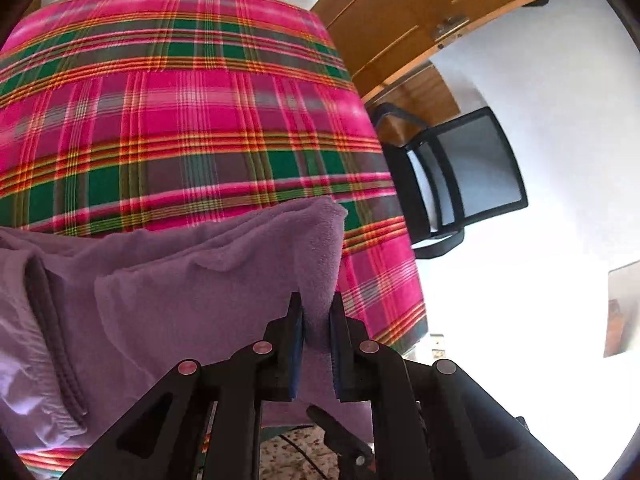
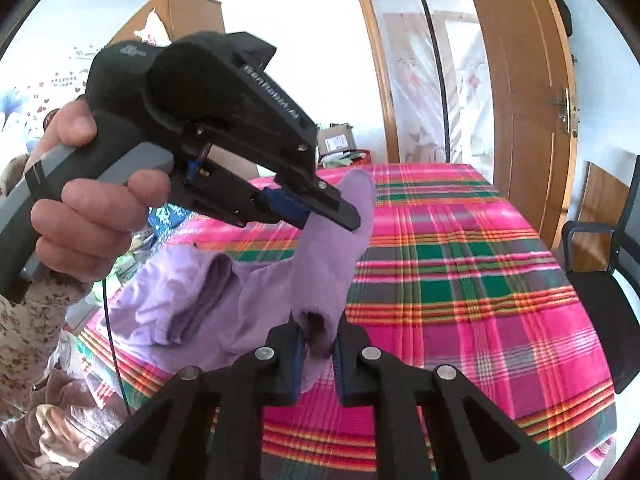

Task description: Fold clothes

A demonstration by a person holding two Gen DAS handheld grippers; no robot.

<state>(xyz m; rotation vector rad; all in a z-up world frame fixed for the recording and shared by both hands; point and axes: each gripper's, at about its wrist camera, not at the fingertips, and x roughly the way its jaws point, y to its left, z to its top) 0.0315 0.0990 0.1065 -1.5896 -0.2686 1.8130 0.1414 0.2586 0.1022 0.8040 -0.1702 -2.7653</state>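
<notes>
A purple fleece garment (image 1: 192, 280) lies bunched at the near edge of a bed covered with a pink and green plaid cloth (image 1: 180, 100). My left gripper (image 1: 316, 306) is shut on a fold of it, and the fabric rises between its blue pads. In the right wrist view the garment (image 2: 320, 264) hangs stretched between both grippers. My right gripper (image 2: 318, 330) is shut on its lower end. Above it, a person's hand (image 2: 80, 220) holds my left gripper (image 2: 334, 216), which pinches the upper end. The rest of the garment lies crumpled on the plaid cloth (image 2: 460, 280) to the left.
A black mesh chair (image 1: 472, 172) (image 2: 600, 280) stands beside the bed on the right. A wooden door (image 2: 520, 100) and a curtained doorway are behind the bed. Boxes and clutter (image 2: 340, 144) sit at the far end. Blankets lie at lower left.
</notes>
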